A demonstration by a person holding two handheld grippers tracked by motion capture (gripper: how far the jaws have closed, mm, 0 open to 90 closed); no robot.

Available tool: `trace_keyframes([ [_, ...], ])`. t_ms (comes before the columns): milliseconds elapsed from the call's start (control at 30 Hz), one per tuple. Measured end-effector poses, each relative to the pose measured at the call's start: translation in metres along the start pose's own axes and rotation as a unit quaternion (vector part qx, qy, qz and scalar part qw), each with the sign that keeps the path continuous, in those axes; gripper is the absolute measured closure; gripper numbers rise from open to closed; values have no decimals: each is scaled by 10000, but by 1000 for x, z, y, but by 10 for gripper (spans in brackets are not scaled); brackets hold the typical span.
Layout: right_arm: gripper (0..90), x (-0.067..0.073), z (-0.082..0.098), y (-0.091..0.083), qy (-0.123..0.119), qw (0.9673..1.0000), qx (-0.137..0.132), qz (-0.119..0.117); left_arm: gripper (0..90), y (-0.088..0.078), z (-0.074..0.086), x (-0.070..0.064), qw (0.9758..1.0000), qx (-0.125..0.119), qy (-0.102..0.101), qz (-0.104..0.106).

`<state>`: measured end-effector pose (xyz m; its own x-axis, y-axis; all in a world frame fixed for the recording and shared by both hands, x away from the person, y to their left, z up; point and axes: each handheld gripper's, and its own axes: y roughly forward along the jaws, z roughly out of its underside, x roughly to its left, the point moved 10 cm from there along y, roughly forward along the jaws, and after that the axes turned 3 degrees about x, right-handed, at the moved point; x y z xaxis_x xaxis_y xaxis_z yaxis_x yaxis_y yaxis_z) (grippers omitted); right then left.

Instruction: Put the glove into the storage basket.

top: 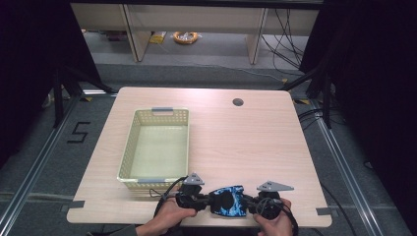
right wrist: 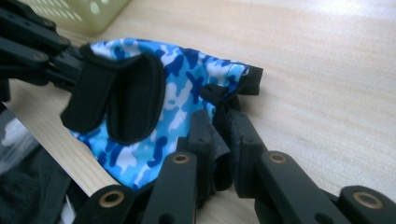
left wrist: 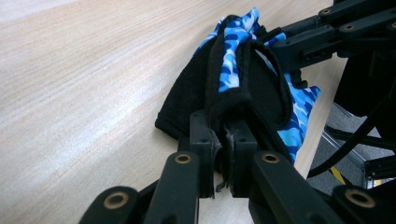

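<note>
Glove: blue camouflage fabric with black edging and a black strap, stretched between the two tongs at the near edge of the counter, part of it past that edge in the right gripper view; in the left gripper view it lies folded, with its black side on the wood.
Counter: light wood top with rounded corners and a round cable hole near the far edge.
Basket: pale yellow perforated plastic, rectangular, with grey handle clips at both short ends; it stands on the left half of the counter, its near wall just beyond the left tongs.
Left tongs: held in the person's left hand, jaws clamped together on the black cuff edge of the glove; grey three-cornered plate on top.
Right tongs: held in the person's right hand, jaws pressed together on a bunched black-edged corner of the glove; grey three-cornered plate on top.
Floor beyond: grey, with trailing black cables and an orange coil under the far furniture.
</note>
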<state>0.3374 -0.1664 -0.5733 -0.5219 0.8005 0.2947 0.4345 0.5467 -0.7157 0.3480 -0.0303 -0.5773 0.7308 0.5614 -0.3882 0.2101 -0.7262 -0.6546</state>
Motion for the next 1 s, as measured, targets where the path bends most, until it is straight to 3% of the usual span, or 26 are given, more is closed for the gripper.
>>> trace_keyframes([
  [133,822,3,-5,-3,100,9997,-178,-144,844,-4,-3,0,9999,-91,22,59],
  [300,825,9,-12,-10,37,9992,-330,-229,846,-14,-8,-4,9997,-202,61,100],
  [333,825,14,-11,-13,272,9989,-263,-275,846,-17,-10,-5,9996,-239,106,68],
  [367,826,13,-15,-13,66,9987,-398,-321,846,-20,-12,-5,9995,-265,125,112],
  [400,826,15,-16,-14,65,9988,-381,-313,846,-24,-14,-6,9994,-293,129,131],
  [433,827,21,-18,-16,227,9980,-443,-396,846,-25,-16,-6,9993,-341,127,116],
  [500,828,21,-21,-18,61,9981,-459,-412,846,-31,-16,-5,9993,-322,130,112],
  [533,828,26,-23,-20,194,9974,-519,-450,846,-34,-17,-5,9993,-332,89,113],
  [600,828,30,-26,-22,119,9977,-466,-487,845,-40,-21,-5,9992,-382,95,62],
  [633,829,29,-31,-23,-117,9971,-605,-444,845,-43,-23,-5,9991,-397,142,43],
  [700,829,33,-36,-26,-48,9970,-616,-465,844,-50,-29,-7,9988,-449,165,68],
  [733,829,33,-40,-28,-138,9969,-664,-410,844,-52,-32,-7,9987,-477,173,106],
  [767,829,37,-43,-29,-36,9964,-677,-500,844,-56,-34,-7,9986,-484,194,36],
  [800,829,37,-47,-30,-160,9961,-705,-513,844,-59,-37,-6,9985,-475,251,39],
  [867,829,40,-54,-32,-120,9966,-675,-464,844,-66,-43,-5,9983,-499,314,-28],
  [967,829,40,-67,-33,-363,9959,-736,-390,843,-75,-50,-3,9980,-530,325,-96],
  [1000,829,45,-70,-33,-195,9962,-722,-437,843,-78,-52,-2,9979,-544,331,-119],
])
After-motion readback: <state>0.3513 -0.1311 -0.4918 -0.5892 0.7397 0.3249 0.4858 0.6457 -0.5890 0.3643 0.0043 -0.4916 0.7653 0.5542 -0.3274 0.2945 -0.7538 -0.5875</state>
